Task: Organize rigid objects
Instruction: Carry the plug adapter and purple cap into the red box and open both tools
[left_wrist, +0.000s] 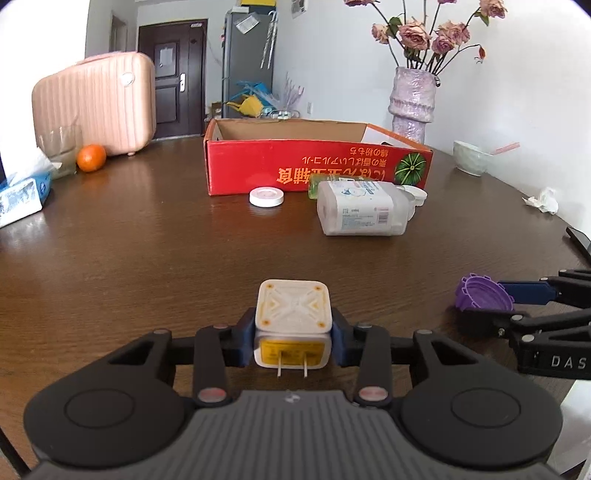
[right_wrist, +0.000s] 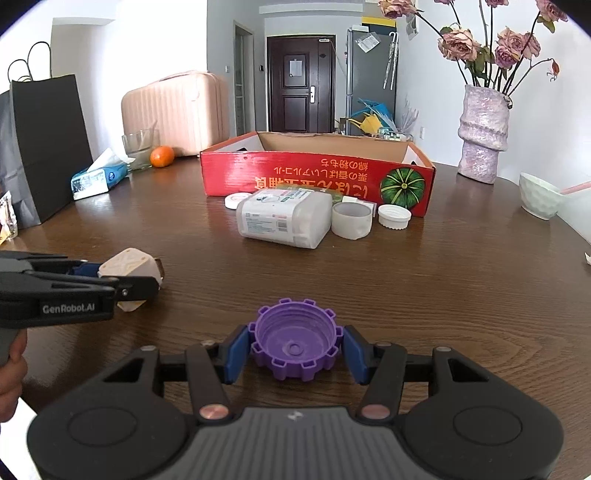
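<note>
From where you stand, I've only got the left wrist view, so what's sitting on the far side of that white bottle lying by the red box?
Observer: A white cup lies on its side at the white bottle's end.
Operator: Anything beside it?
Observer: A ribbed white cap stands against the red box.
Operator: What's on the table's left edge?
Observer: A black paper bag stands behind the tissue pack.

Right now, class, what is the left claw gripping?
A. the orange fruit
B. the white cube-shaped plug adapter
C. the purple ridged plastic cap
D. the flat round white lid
B: the left claw is closed on the white cube-shaped plug adapter, its two metal prongs pointing back toward the camera.
</note>
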